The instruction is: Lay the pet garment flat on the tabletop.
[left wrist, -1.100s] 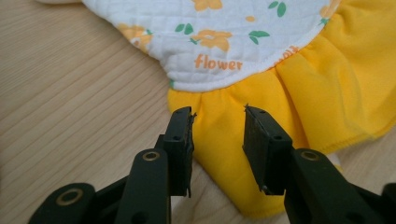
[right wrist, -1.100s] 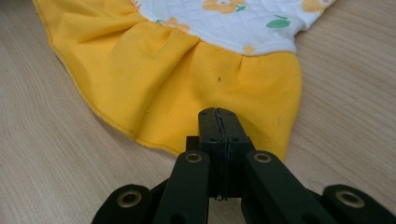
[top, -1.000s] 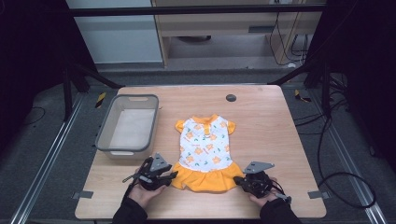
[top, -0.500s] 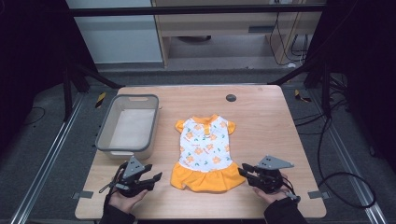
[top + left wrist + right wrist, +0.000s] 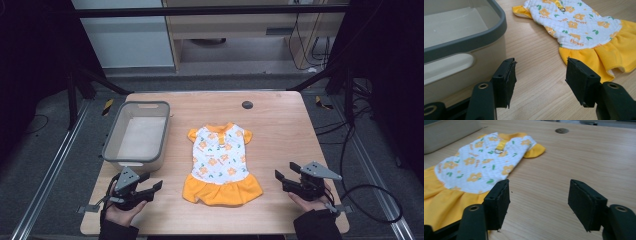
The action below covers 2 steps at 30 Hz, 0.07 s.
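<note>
Black tongs [image 5: 150, 183], [image 5: 284, 178] (brass rivets), grey three-cornered top plates, trailing black cables, dark sleeves.

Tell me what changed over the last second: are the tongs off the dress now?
Yes. Both tongs let go of the dress hem and drew outward: the left tongs toward the table's left edge, the right tongs toward its right. Their jaws have just been opening, with nothing between them. The dress lies flat where it was; the bin and table are unchanged.
</note>
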Tool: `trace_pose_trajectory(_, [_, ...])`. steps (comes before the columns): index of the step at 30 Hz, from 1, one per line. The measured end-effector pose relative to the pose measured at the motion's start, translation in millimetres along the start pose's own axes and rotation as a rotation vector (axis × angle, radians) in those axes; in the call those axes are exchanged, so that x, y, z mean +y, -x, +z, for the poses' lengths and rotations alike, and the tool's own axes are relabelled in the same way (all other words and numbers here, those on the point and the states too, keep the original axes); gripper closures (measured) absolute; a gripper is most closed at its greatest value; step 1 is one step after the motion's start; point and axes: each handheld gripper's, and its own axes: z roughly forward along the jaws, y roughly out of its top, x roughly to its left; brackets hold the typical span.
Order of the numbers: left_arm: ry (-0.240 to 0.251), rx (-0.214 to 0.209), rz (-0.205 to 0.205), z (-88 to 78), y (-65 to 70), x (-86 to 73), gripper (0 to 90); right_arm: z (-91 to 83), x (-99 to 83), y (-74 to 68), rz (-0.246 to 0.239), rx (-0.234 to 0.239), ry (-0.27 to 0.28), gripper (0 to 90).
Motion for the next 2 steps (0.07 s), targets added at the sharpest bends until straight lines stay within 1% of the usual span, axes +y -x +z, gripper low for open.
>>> trace_pose_trajectory(1, [0.0, 0.0, 0.0, 0.0, 0.0, 0.0, 40.3, 0.0, 0.0, 0.0, 0.0, 0.0, 0.0, 33.1])
trace_pose_trajectory(2, [0.002, 0.003, -0.005, -0.7, -1.1, -0.5, 40.3, -1.0, -0.4, 2.5, 0.007, -0.015, 0.005, 31.4])
